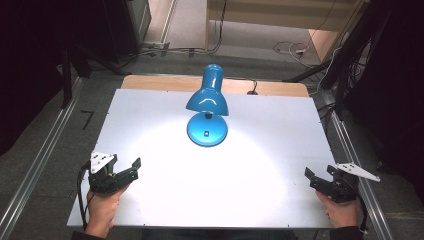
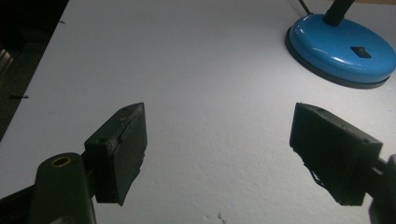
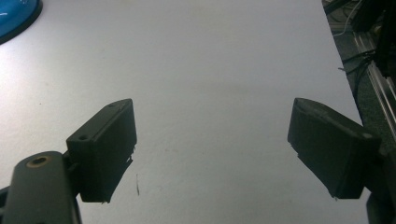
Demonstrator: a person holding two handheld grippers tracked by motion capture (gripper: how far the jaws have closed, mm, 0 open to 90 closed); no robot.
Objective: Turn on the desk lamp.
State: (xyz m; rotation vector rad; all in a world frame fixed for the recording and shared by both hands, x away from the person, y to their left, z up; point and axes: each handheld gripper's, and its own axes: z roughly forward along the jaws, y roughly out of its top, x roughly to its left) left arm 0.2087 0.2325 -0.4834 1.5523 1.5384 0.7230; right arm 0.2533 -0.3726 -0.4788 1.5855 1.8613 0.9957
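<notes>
Standing far-centre: lamp [image 1: 207, 107] | left claw [image 1: 131, 168] gaping, well apart

White surface [image 1: 250, 190], brightly lit in the middle, spread ahead of and between left gripper [image 1: 125, 162] and right gripper [image 1: 319, 171]. Wooden strip [image 1: 160, 82] along its far edge, well beyond both. Metal rail [image 1: 37, 170] just outside the left gripper, second rail [image 1: 357, 155] just outside the right. Grey floor [image 1: 190, 25] far ahead, loose cables [image 1: 287, 48] trailing over it. Small dark mark [image 3: 137, 184] on the surface just ahead of the right gripper.
</notes>
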